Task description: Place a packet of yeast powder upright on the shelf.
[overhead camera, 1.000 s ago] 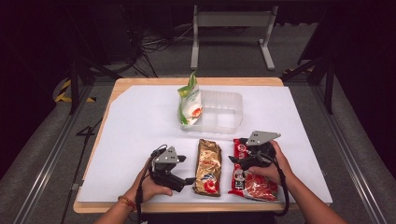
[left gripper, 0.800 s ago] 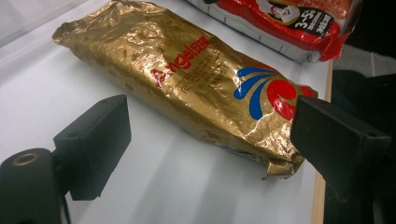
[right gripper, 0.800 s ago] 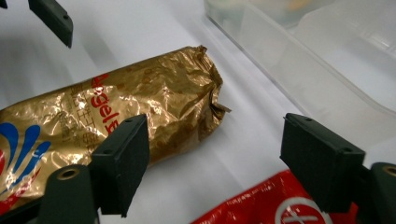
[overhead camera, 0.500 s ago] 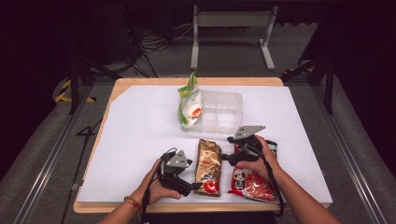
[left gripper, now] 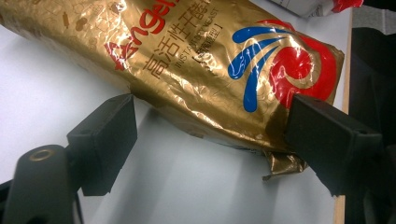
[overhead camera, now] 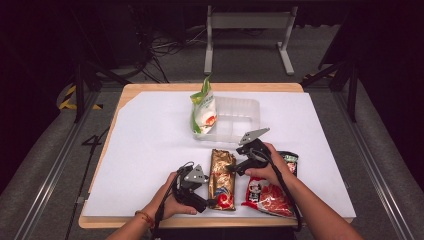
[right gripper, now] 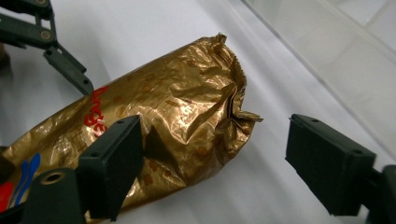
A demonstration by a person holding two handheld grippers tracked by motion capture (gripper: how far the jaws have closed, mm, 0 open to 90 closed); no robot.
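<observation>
The gold yeast bag lies lengthwise, twelve to six o'clock, near the table's front edge. The left gripper gapes at its six-o'clock end, the right gripper, just opening, at its twelve-o'clock end.

two handheld tools, both black. left tool: grey three-cornered plate on top, dotted with small dark screws; thin black cable looping off the back. right tool: same grey plate, black pistol-like body, black cable trailing along the forearm. seen up close, blocky matte black jaw pads on jointed black links, a brass-ringed pivot hole at the left link; likewise on the other pads. bare forearms, no sleeves; a thin orange-red band round the left wrist.
</observation>
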